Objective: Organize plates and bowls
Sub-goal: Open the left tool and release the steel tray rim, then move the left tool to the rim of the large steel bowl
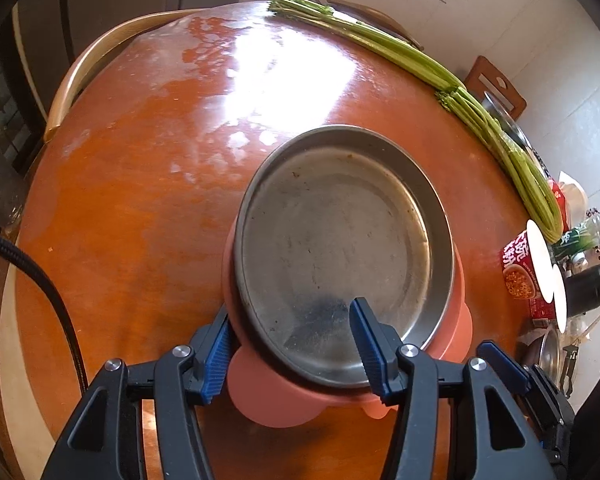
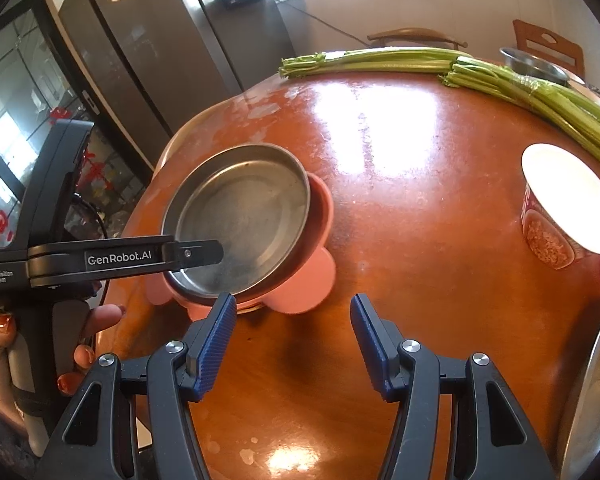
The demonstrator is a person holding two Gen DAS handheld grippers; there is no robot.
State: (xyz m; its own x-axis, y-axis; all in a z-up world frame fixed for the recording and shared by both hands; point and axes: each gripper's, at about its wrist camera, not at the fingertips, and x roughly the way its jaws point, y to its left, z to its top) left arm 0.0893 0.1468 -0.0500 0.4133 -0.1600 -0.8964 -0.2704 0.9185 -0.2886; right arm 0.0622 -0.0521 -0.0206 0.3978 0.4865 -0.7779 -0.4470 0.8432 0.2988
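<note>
Your left gripper [image 1: 290, 350] straddles the near rim of the steel plate [image 1: 332, 240]: one blue finger sits inside the plate, the other outside by the pink dish [image 1: 268, 396] beneath it. Whether the pads actually pinch the rim, you cannot tell from either view. Your right gripper [image 2: 292, 340] hangs with its jaws apart and nothing between them, over bare wood just beside the plate.

Only the right wrist view shows your left hand [image 2: 4, 344] wrapped round the tool's handle, along with a grey refrigerator [image 2: 148, 52] beyond the plate, a steel bowl [image 2: 536, 64] at the far edge of the round table [image 2: 400, 200], and the rim of another steel plate [image 2: 592, 400] at the frame's right edge. Only the left wrist view shows a curved wooden chair back [image 1: 84, 64] past the table on the plate's left.

The steel plate rests tilted in the pink dish and holds nothing but smears. Near it on the right stands a red paper cup [image 2: 556, 216], its inside washed out by glare. Bundles of green stalks [image 1: 432, 64] lie along the table's edge beyond the plate.
</note>
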